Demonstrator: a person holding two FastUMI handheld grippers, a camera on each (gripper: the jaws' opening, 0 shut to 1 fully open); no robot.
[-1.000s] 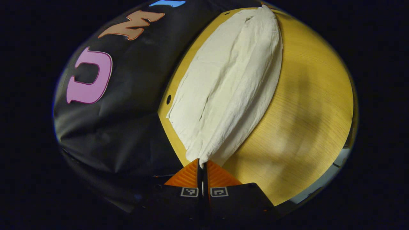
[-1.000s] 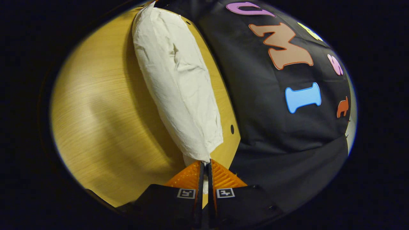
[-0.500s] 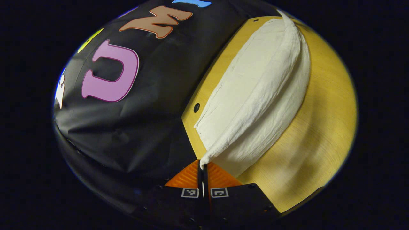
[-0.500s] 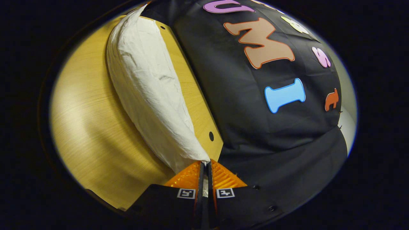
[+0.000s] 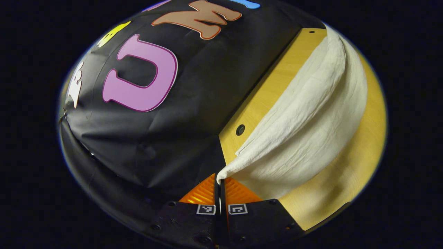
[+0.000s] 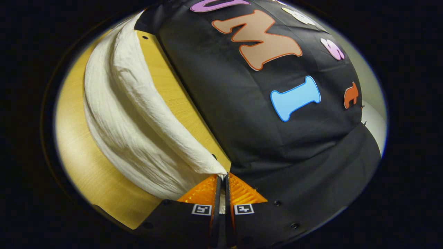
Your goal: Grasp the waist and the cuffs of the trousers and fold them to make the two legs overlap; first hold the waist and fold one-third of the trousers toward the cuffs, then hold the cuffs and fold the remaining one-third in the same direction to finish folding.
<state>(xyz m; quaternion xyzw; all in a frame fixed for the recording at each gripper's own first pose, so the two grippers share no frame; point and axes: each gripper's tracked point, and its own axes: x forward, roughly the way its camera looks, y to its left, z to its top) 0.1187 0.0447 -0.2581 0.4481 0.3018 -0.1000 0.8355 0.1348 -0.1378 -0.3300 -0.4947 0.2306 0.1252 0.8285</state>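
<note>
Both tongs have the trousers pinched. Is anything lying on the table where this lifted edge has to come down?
Nothing visible does. The left tongs and right tongs each grip an end of the cream crinkled cloth trousers, and the bare yellow wooden table beside the cloth carries no other object. The part under the cloth is hidden.

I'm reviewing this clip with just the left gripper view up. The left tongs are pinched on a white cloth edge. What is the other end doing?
Observer: In the right gripper view, the right tongs are shut on the far end of the same trousers, as the left tongs are at their end.
Reviewer: Is the cloth flat there?
Observer: No. From that side the held edge rises off the wooden table, and the cloth sags in a curve under it.
Reviewer: Which way is the table's back edge?
Observer: On that view's right, against the booth wall.
</note>
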